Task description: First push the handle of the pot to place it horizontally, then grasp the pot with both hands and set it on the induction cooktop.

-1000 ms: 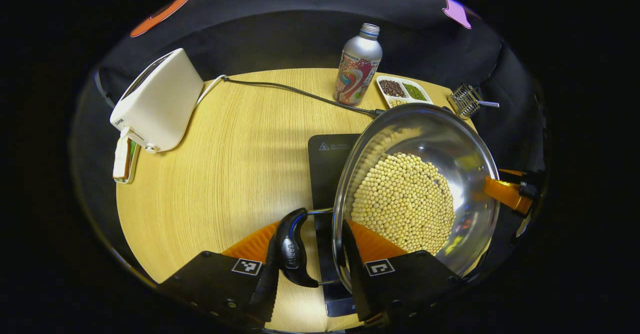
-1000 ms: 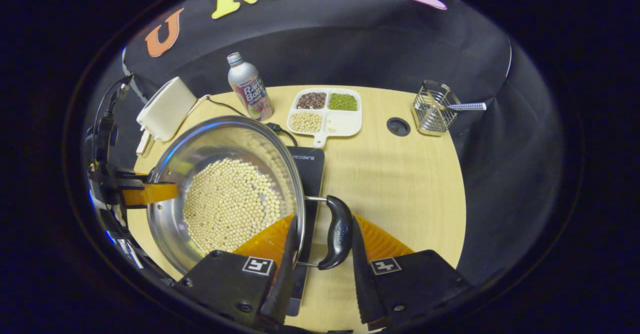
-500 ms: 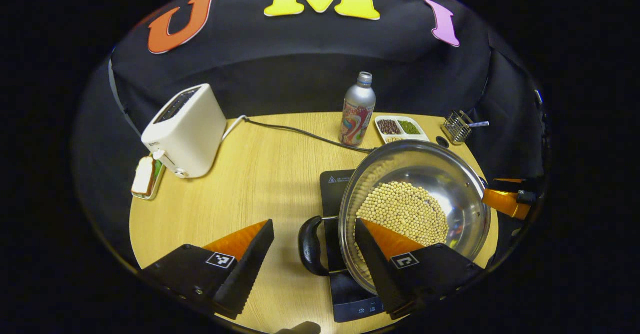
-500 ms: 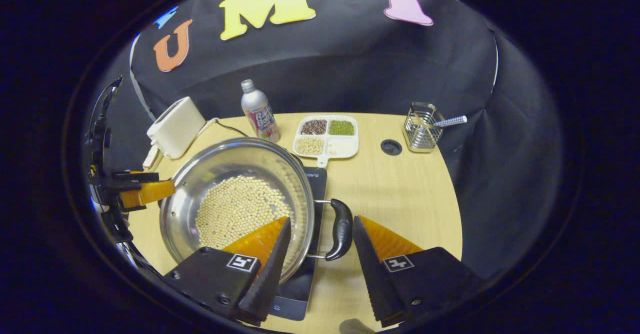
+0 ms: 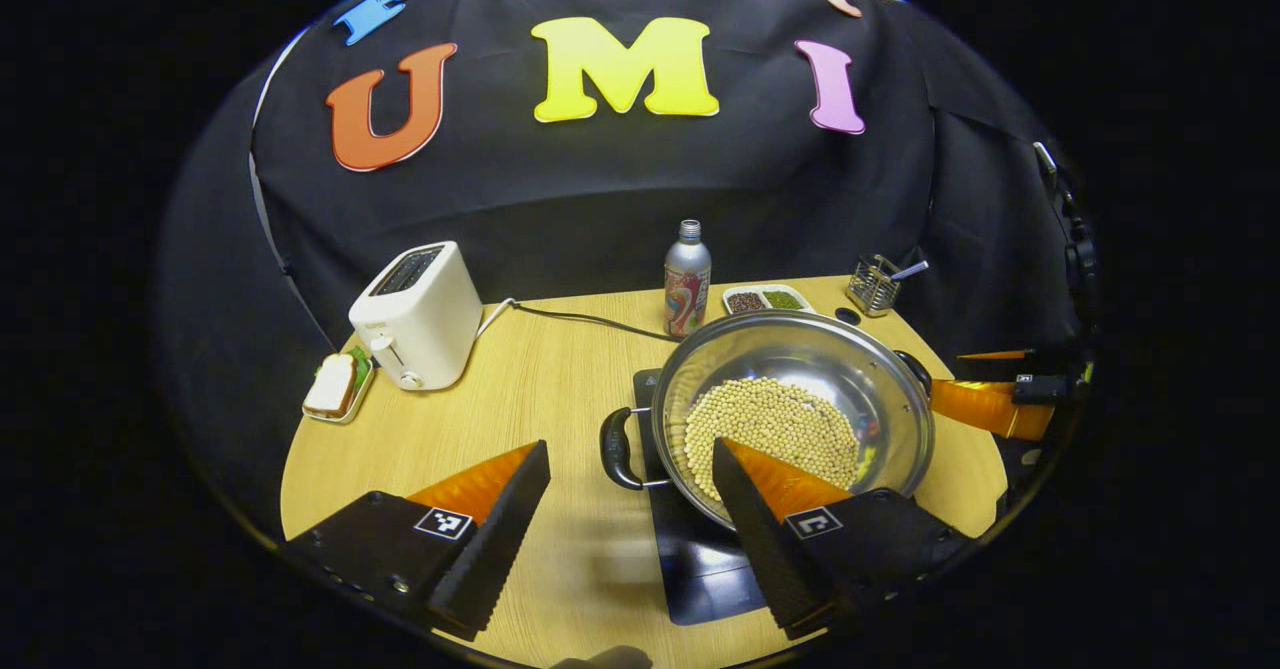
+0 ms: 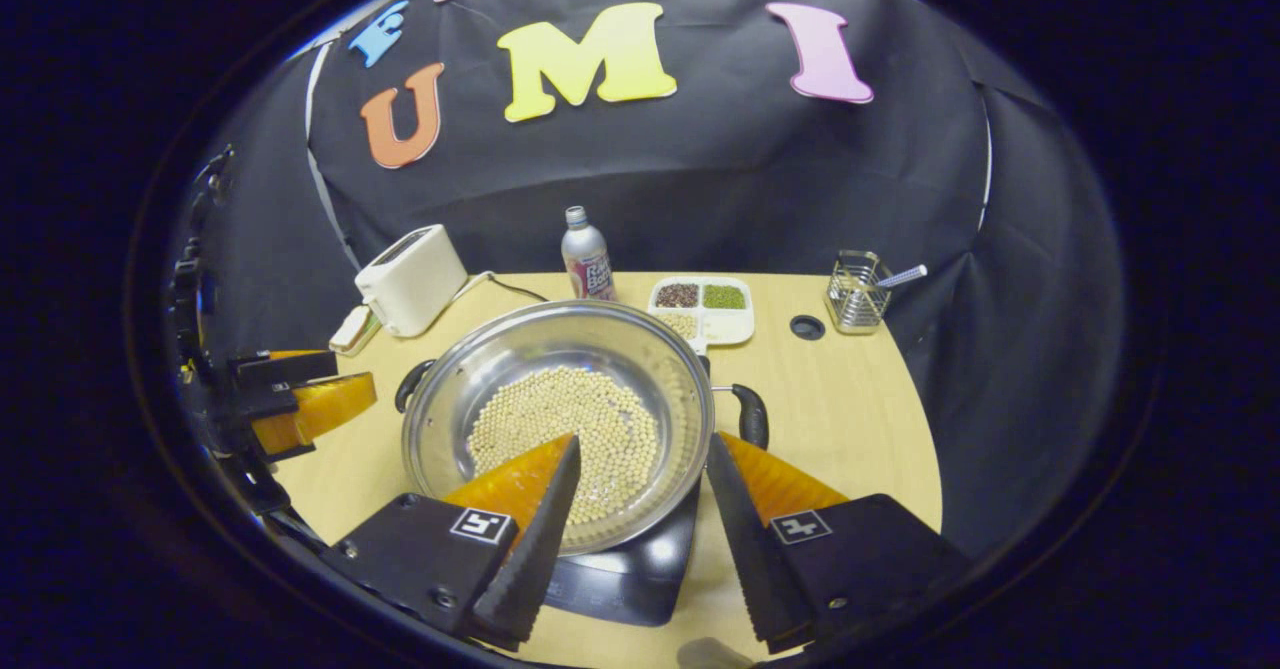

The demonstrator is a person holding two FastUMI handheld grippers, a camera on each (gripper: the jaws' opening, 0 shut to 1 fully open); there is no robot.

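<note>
On cooktop (image 5: 700, 559) sits pot (image 5: 795, 419), handles at 3 and 9 o'clock (both grippers (image 5: 630, 509) (image 6: 640, 509) spread wide, empty)

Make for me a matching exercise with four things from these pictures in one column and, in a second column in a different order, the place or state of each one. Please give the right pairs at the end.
Things:
1. pot
2. toaster
3. bottle
4. left gripper

Places or states:
A. at the table's far edge, beside the divided snack tray
B. open, holding nothing
C. on the induction cooktop, holding pale beans
D. white, beside a small dish with a sandwich

Pairs: 1-C, 2-D, 3-A, 4-B
</note>
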